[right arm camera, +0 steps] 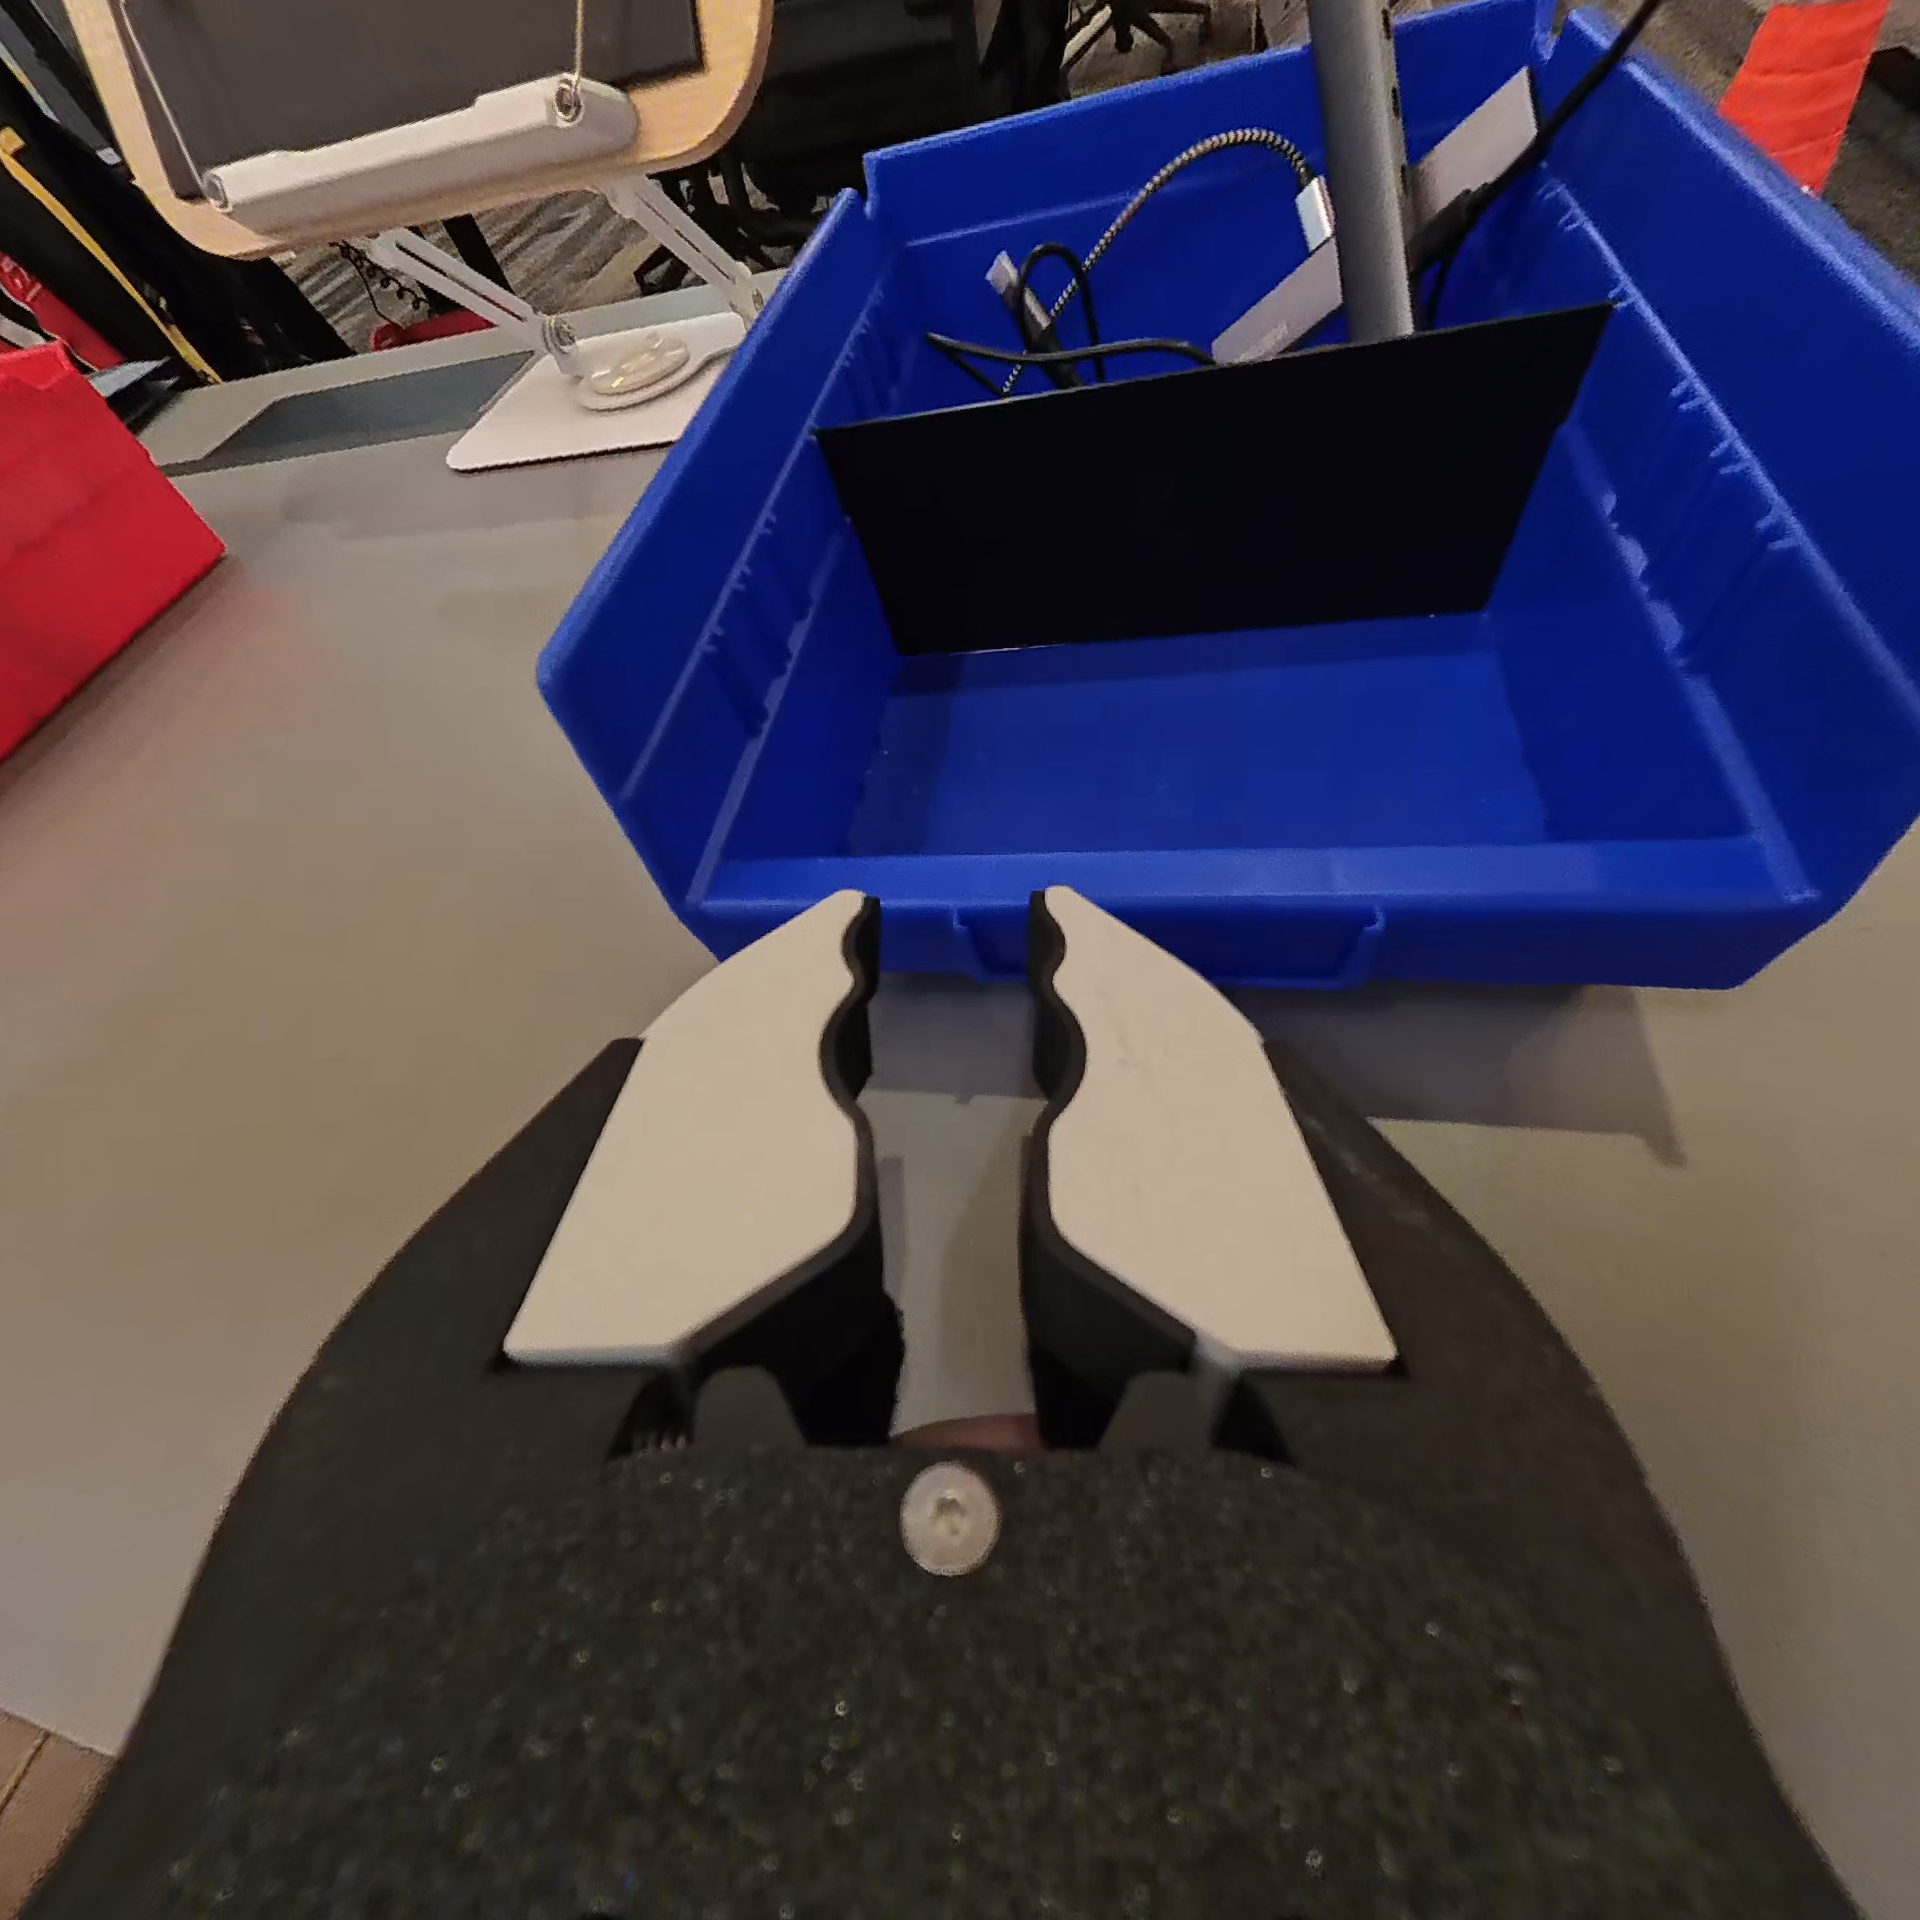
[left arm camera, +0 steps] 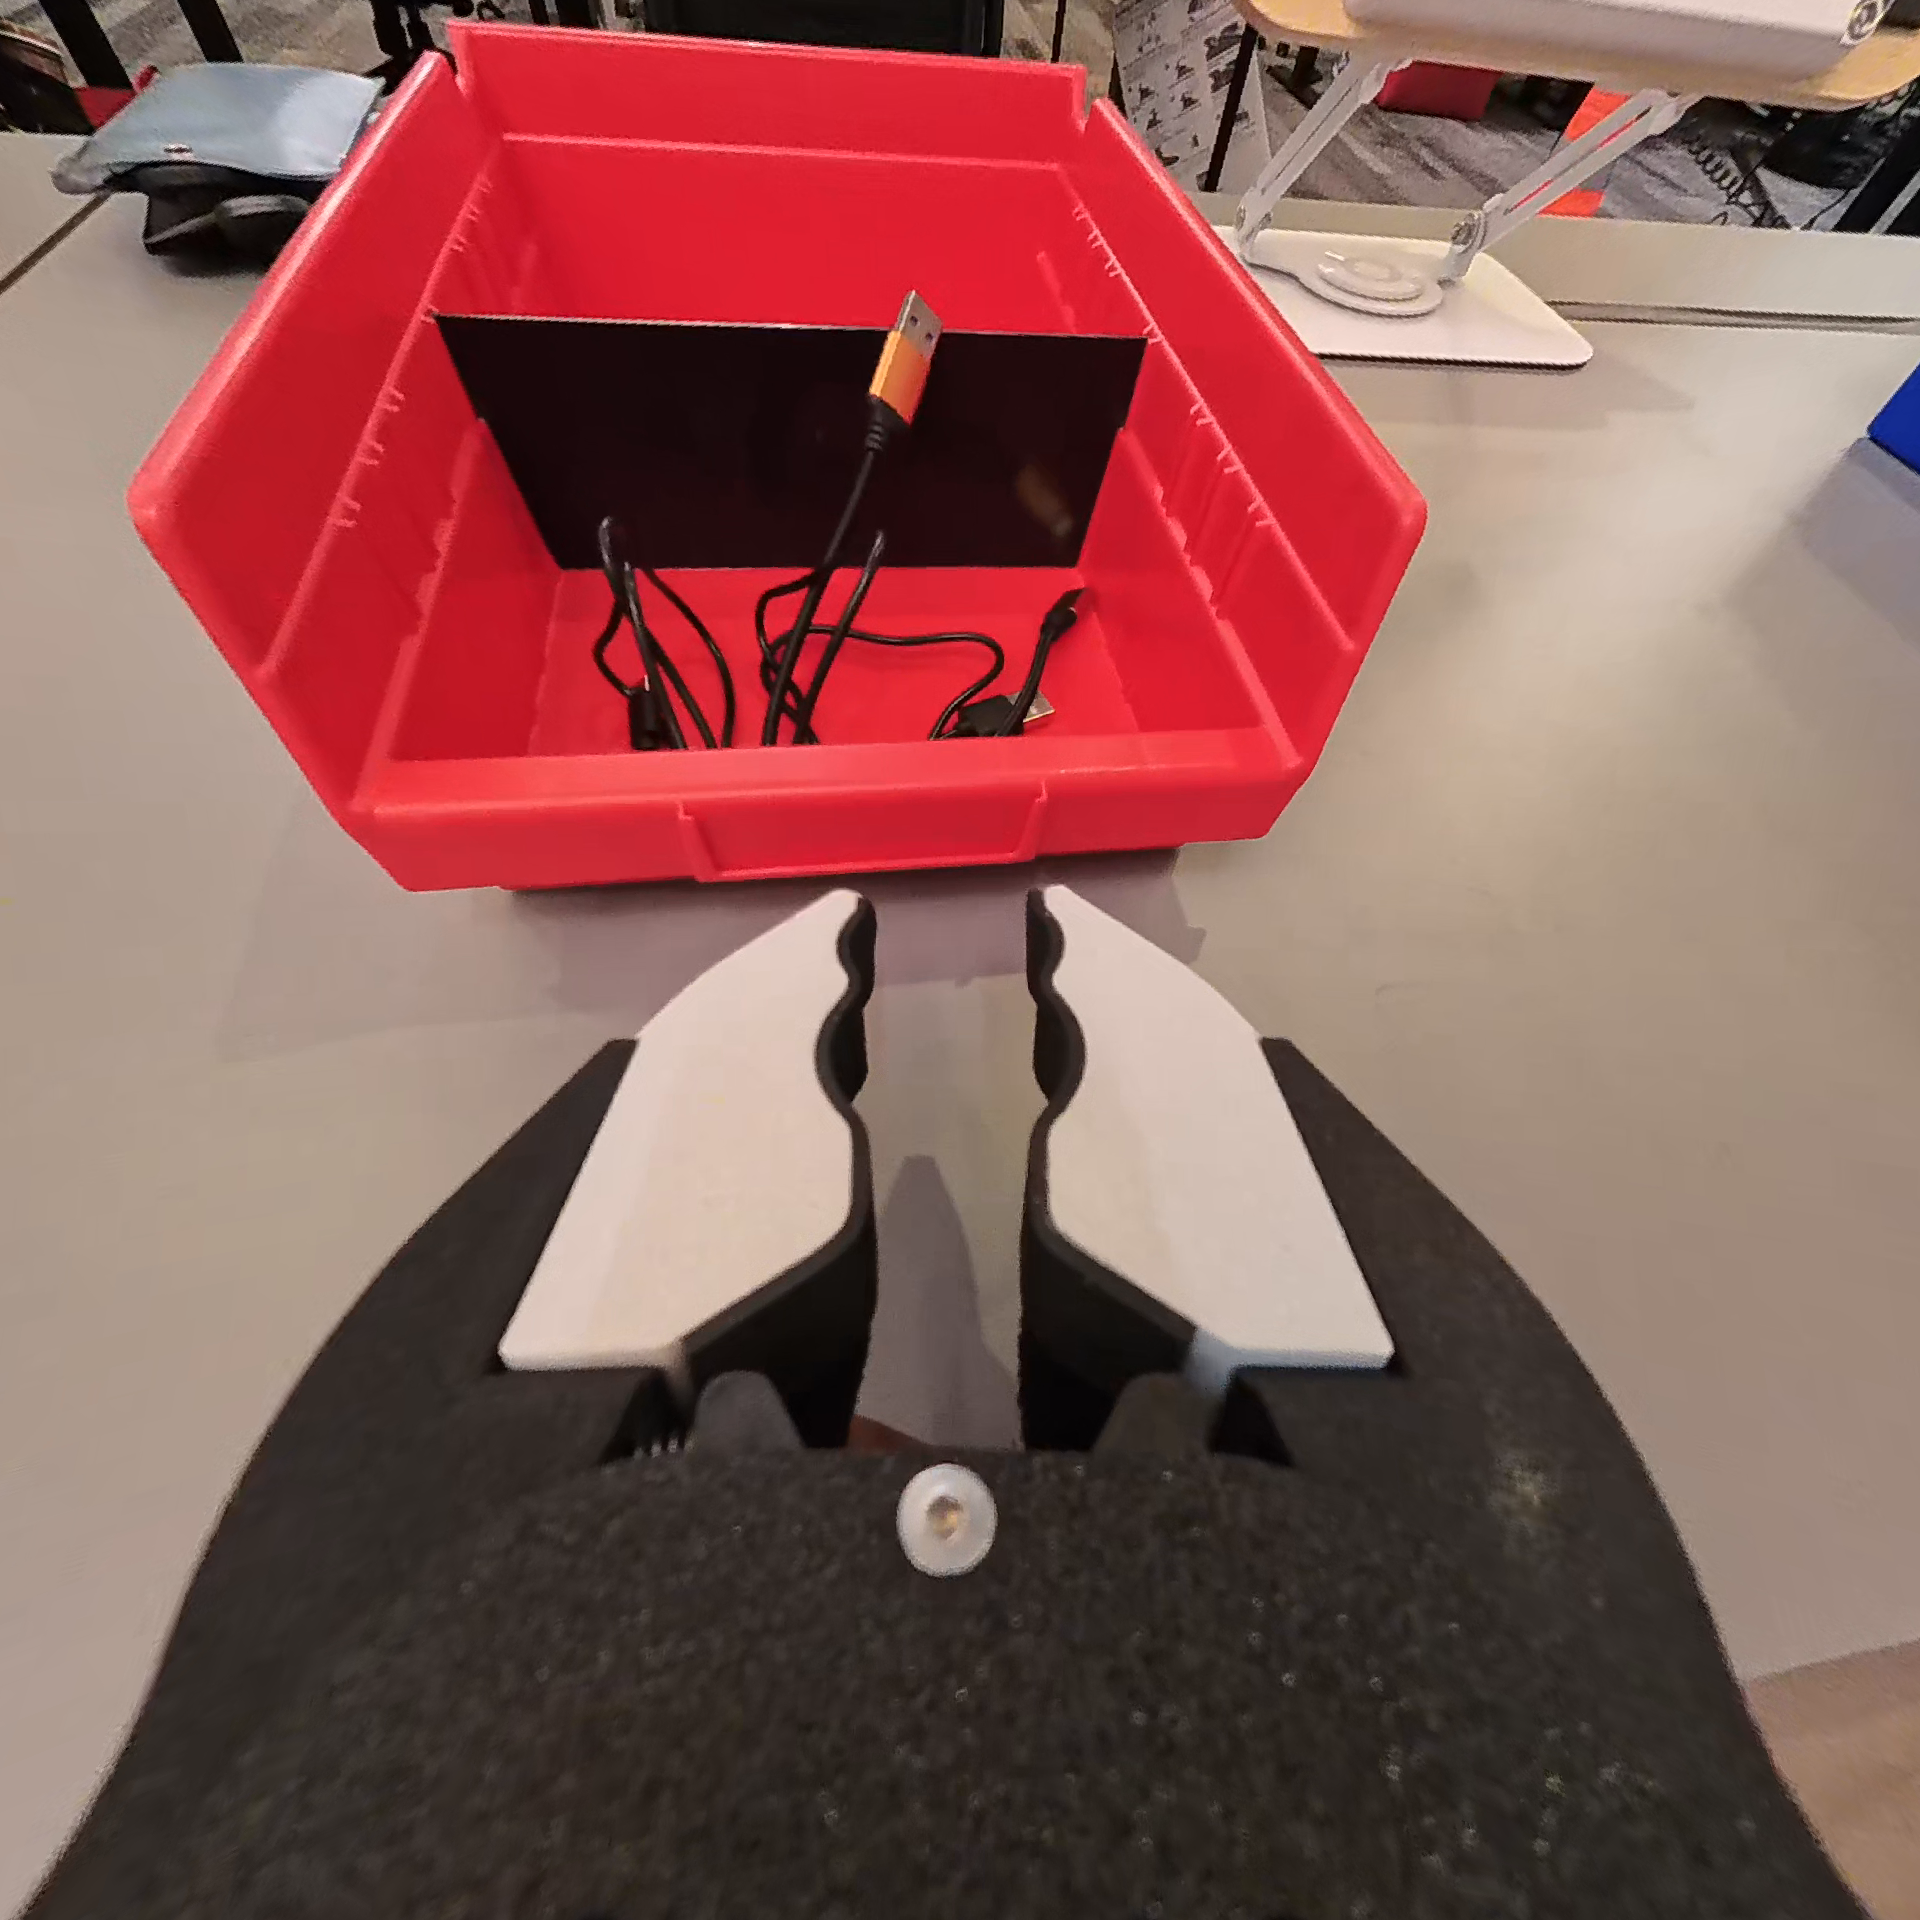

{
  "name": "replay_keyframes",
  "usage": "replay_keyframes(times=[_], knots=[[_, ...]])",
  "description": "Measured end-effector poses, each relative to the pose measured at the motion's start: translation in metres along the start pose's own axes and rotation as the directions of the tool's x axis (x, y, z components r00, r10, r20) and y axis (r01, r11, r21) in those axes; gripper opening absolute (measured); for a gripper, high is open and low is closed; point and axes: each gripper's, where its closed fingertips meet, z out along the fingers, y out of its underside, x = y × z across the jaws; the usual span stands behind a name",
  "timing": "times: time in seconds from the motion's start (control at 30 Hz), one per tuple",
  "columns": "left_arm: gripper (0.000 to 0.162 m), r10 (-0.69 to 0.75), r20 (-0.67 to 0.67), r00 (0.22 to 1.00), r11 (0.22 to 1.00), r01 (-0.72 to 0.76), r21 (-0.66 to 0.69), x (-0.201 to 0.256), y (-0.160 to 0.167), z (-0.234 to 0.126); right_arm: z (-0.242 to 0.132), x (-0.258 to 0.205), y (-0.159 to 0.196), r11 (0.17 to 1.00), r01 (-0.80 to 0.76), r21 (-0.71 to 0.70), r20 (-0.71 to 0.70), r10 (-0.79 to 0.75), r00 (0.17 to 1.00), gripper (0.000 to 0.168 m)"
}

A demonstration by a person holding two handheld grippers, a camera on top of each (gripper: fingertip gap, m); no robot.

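Observation:
In the left wrist view my left gripper [left arm camera: 951, 920] is open and empty, just short of the front wall of a red bin [left arm camera: 862, 821]. A black divider [left arm camera: 727, 447] splits the bin. The near compartment holds black cables [left arm camera: 800, 665], one with an orange USB plug [left arm camera: 906, 358] standing up against the divider. In the right wrist view my right gripper [right arm camera: 954, 920] is open and empty, at the front lip of a blue bin [right arm camera: 1247, 935]. Its black divider [right arm camera: 1195, 509] has a bare near compartment. The far compartment holds cables [right arm camera: 1049, 322] and a braided cable with a silver plug [right arm camera: 1311, 208].
Both bins stand on a grey table [left arm camera: 208, 935]. A white stand with a wooden-edged tray [left arm camera: 1382, 281] sits behind, also seen in the right wrist view [right arm camera: 613, 374]. A grey-blue pouch [left arm camera: 229, 135] lies at far left. A grey pole [right arm camera: 1361, 166] rises behind the blue bin's divider. My right fingertips sit around 60 centimeters from my left ones.

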Motion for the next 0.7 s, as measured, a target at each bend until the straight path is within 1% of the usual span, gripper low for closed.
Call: replay_keyframes(times=[0.07,0.13,0.2,0.27,0.33,0.47,0.53,0.63,0.7], knots=[[0.027,-0.002,-0.007,1.000,1.000,0.002,0.001,0.001,0.000,-0.001,0.000,-0.007,-0.002,0.999,0.038,0.009,0.013,-0.038,0.999,0.028],[0.027,0.004,-0.013,1.000,1.000,-0.004,-0.001,0.002,0.000,0.000,0.002,-0.029,-0.004,0.994,0.105,0.034,0.080,-0.107,0.991,0.035],[0.027,0.015,-0.014,1.000,1.000,-0.015,-0.004,0.002,0.001,0.001,0.009,-0.059,0.004,0.987,0.159,0.022,0.172,-0.161,0.972,0.046],[0.027,0.039,0.001,0.999,0.999,-0.039,-0.007,0.000,0.002,0.003,0.017,-0.086,0.010,0.990,0.139,0.001,0.249,-0.134,0.959,0.059],[0.027,0.076,0.016,0.997,0.997,-0.076,-0.008,0.000,0.002,0.005,0.028,-0.094,0.003,0.992,0.122,0.023,0.227,-0.124,0.966,0.069],[0.027,0.110,0.016,0.994,0.994,-0.110,0.001,0.005,0.001,0.005,0.048,-0.091,-0.010,0.993,0.119,0.007,0.125,-0.119,0.985,0.071],[0.027,0.124,0.008,0.992,0.992,-0.124,0.008,0.012,-0.001,0.004,0.054,-0.094,-0.011,0.995,0.097,-0.005,0.113,-0.096,0.989,0.075],[0.029,0.171,-0.022,0.985,0.985,-0.170,0.025,0.034,-0.003,0.005,0.055,-0.111,-0.009,0.996,0.087,-0.027,0.171,-0.081,0.982,0.085],[0.031,0.224,-0.056,0.973,0.974,-0.222,0.037,0.059,-0.002,0.007,0.050,-0.128,-0.004,0.994,0.100,-0.052,0.238,-0.085,0.967,0.079]])
